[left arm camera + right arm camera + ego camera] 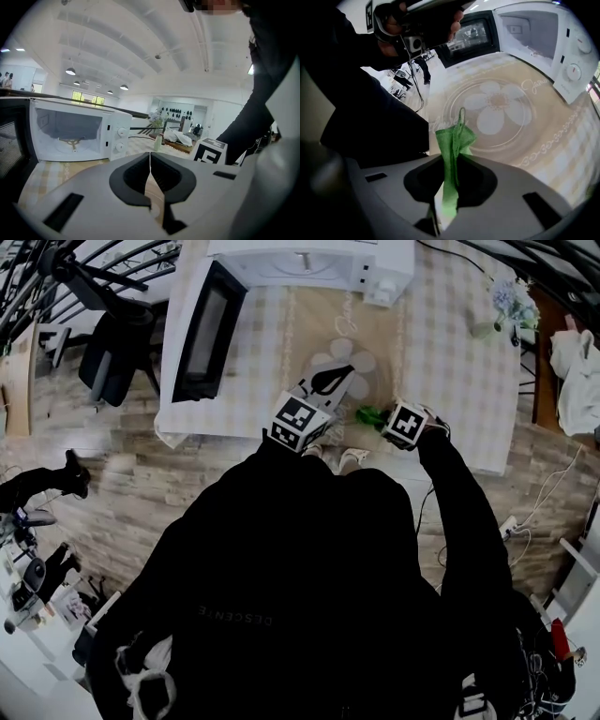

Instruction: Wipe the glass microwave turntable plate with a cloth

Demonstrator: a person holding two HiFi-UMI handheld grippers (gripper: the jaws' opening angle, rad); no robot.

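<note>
The glass turntable plate lies flat on a beige flower-print mat on the table, in front of the microwave; its round rim shows in the right gripper view. My right gripper is shut on a green cloth, which sticks up from the jaws just short of the plate's near edge. In the head view the cloth shows beside that gripper's marker cube. My left gripper hovers over the plate's near side. Its jaws are shut, and I see nothing between them.
A white microwave stands at the table's far edge with its door swung open to the left; the cavity has only the roller ring. A small vase of flowers sits at the far right corner.
</note>
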